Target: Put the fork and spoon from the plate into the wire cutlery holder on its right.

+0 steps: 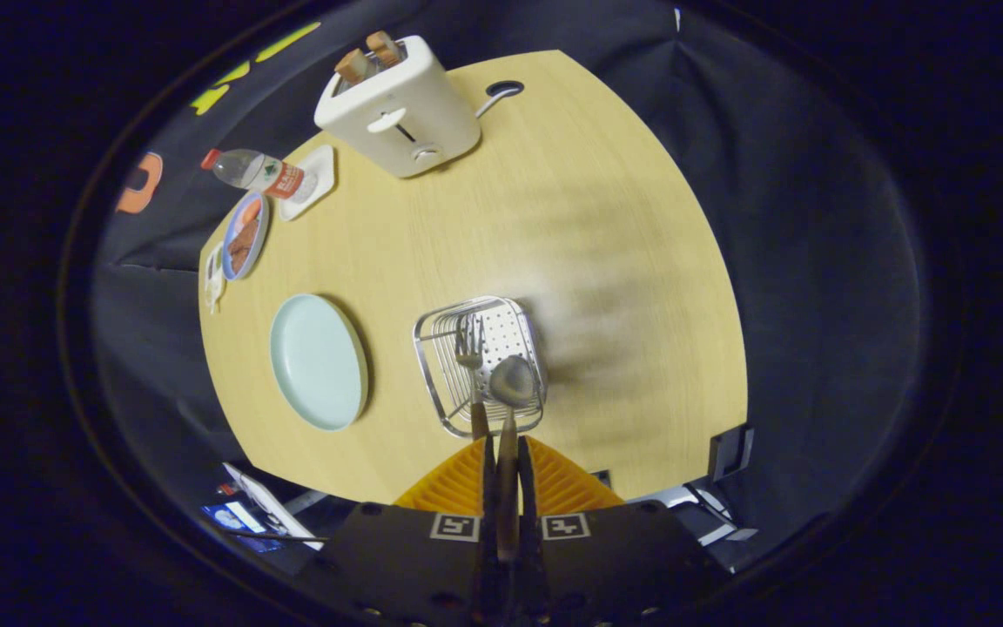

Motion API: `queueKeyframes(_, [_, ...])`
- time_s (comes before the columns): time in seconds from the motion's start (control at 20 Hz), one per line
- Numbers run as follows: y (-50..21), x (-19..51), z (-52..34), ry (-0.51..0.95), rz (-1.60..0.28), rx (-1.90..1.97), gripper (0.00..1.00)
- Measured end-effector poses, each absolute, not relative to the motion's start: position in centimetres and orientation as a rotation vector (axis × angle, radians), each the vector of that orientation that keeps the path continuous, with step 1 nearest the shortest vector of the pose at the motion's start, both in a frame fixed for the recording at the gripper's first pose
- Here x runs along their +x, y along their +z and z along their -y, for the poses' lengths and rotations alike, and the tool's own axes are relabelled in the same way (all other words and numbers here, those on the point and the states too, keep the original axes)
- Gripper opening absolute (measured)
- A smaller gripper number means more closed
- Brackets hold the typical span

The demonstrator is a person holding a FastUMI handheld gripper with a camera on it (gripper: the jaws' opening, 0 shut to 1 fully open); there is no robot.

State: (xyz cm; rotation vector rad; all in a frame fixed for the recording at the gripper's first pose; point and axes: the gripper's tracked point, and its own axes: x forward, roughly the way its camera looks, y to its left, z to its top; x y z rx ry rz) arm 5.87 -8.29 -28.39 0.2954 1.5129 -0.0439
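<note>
Gripper (508, 475) clenched on wooden-handled steel spoon (512, 381) at lower centre, above silver wire cutlery holder (432, 370); wooden-handled fork (470, 353) seemingly inside; pale-green round plate (317, 361) bare.

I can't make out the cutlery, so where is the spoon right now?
In the gripper view the spoon is clamped by its handle between the gripper fingers, its bowl over the wire cutlery holder, beside the fork.

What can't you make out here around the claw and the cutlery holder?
- Gripper view: spoon handle end, hidden between the shut claw fingers.
- Fork handle's lower end, hidden behind the fingers.
- Whether the spoon touches the wire holder: unclear from above.
- Bottle label: too small.
</note>
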Motion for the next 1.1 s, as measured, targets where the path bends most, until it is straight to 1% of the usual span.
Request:
queueKeyframes(0.1, [-28.1, 5.9, 8.1, -0.04, -1.498, 0.302, 0.16])
queueKeyframes(0.25, [-27.1, 6.7, 7.5, -0.001, -1.427, 0.289, 0.44])
queueKeyframes(0.45, [-24.5, 8.7, 6.1, 0.072, -1.253, 0.211, 0.82])
queueKeyframes(0.6, [-21.9, 10.5, 5.2, 0.096, -1.096, 0.156, 0.95])
queueKeyframes(0.85, [-16.3, 11.9, 3.3, 0.142, -0.796, 0.079, 0.95])
queueKeyframes(1.1, [-9.6, 10.9, 1.6, 0.188, -0.488, 0.017, 0.96])
